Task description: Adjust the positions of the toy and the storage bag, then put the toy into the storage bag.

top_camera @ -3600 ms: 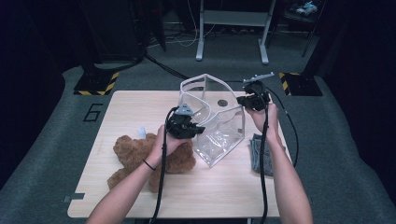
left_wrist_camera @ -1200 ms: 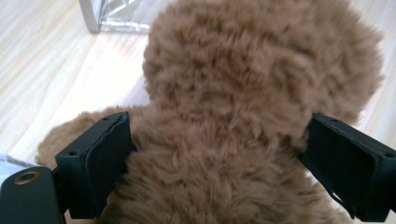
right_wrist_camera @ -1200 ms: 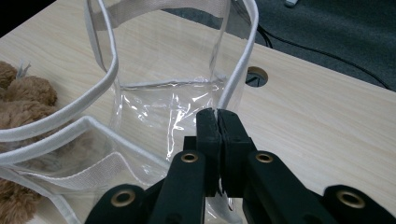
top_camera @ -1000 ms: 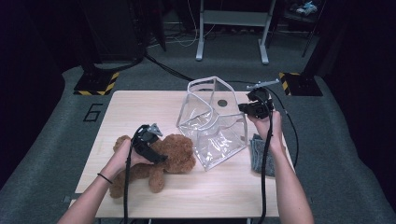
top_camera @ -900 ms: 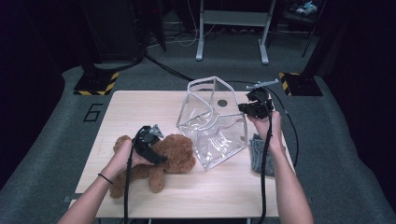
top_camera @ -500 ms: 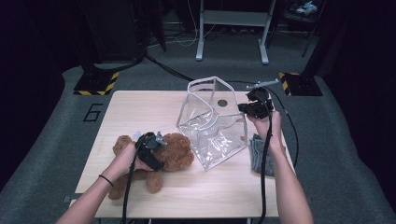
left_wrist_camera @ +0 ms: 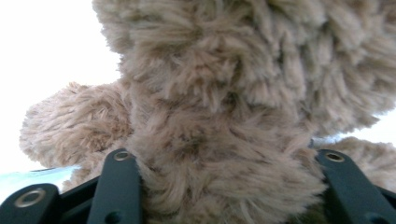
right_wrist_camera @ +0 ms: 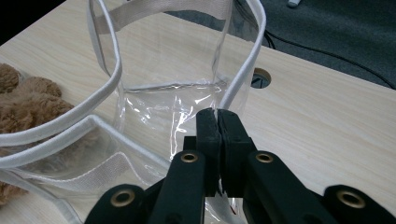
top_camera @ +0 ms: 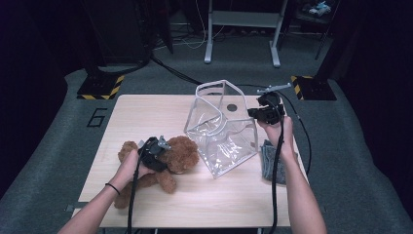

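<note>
A brown teddy bear (top_camera: 182,152) lies on the front left of the wooden table (top_camera: 141,114). My left gripper (top_camera: 165,153) is down on it, open, and in the left gripper view its jaws stand wide apart with the bear's fur (left_wrist_camera: 224,107) bulging between them. A clear plastic bag (top_camera: 221,134) with white trim stands at the table's middle, mouth up and tilted. My right gripper (top_camera: 254,113) is shut on the bag's right rim; its pads (right_wrist_camera: 209,126) pinch the white edge (right_wrist_camera: 243,70). The bear (right_wrist_camera: 28,100) shows to the left of and through the bag.
A folded grey cloth (top_camera: 268,158) lies by the table's right edge, under the right forearm. A cable hole (top_camera: 232,107) sits in the tabletop behind the bag. Striped floor weights (top_camera: 100,87) and a metal stand (top_camera: 241,29) are beyond the table.
My left gripper left the bag, swung down to the left and then slid right onto the bear's body. The bag stands more upright than before. The right gripper has held still.
</note>
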Demonstrator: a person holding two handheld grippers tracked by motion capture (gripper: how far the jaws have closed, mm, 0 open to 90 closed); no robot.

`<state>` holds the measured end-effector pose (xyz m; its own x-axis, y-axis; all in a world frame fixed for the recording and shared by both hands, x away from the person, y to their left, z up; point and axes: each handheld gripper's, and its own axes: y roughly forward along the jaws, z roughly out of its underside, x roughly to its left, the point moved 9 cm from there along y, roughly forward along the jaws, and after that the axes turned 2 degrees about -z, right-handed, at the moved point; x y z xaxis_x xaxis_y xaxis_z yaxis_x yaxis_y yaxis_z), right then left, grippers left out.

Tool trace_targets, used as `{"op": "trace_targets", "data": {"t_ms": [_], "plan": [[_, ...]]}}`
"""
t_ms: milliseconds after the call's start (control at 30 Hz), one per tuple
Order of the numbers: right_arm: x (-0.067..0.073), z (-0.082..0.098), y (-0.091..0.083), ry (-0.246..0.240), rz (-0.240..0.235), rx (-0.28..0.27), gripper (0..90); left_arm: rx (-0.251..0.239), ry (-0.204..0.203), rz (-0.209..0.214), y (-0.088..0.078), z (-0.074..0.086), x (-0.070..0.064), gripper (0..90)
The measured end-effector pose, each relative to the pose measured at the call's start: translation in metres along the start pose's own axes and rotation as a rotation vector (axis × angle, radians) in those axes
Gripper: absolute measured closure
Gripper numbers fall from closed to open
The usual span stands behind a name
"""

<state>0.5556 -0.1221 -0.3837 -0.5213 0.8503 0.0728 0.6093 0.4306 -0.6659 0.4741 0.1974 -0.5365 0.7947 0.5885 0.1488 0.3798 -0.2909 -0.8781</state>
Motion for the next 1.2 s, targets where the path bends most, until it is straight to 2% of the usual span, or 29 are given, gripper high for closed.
{"op": "trace_targets", "data": {"t_ms": [133, 233, 467, 733, 867, 1000, 1200], "plan": [[0.000, 0.000, 0.000, 0.002, -0.005, 0.002, 88.5, -0.028, -0.011, -0.025, -0.005, -0.001, 0.005, 51.2], [0.000, 0.001, -0.001, 0.010, -0.008, 0.006, 88.5, -0.058, -0.044, -0.029, -0.012, -0.001, 0.010, 51.1], [0.005, 0.001, -0.001, 0.014, -0.048, -0.003, 88.6, -0.135, -0.117, -0.044, -0.031, -0.002, 0.025, 50.9], [0.014, -0.001, -0.002, 0.024, -0.083, -0.010, 88.5, -0.212, -0.170, -0.085, -0.049, -0.009, 0.046, 51.1], [0.019, -0.001, -0.002, 0.036, -0.110, -0.018, 88.5, -0.243, -0.192, -0.093, -0.057, -0.011, 0.057, 51.2], [0.022, -0.001, -0.001, 0.050, -0.126, -0.020, 88.5, -0.299, -0.237, -0.106, -0.064, -0.015, 0.068, 51.2], [0.026, -0.001, 0.000, 0.062, -0.128, -0.021, 88.4, -0.336, -0.281, -0.108, -0.070, -0.018, 0.079, 51.1]]}}
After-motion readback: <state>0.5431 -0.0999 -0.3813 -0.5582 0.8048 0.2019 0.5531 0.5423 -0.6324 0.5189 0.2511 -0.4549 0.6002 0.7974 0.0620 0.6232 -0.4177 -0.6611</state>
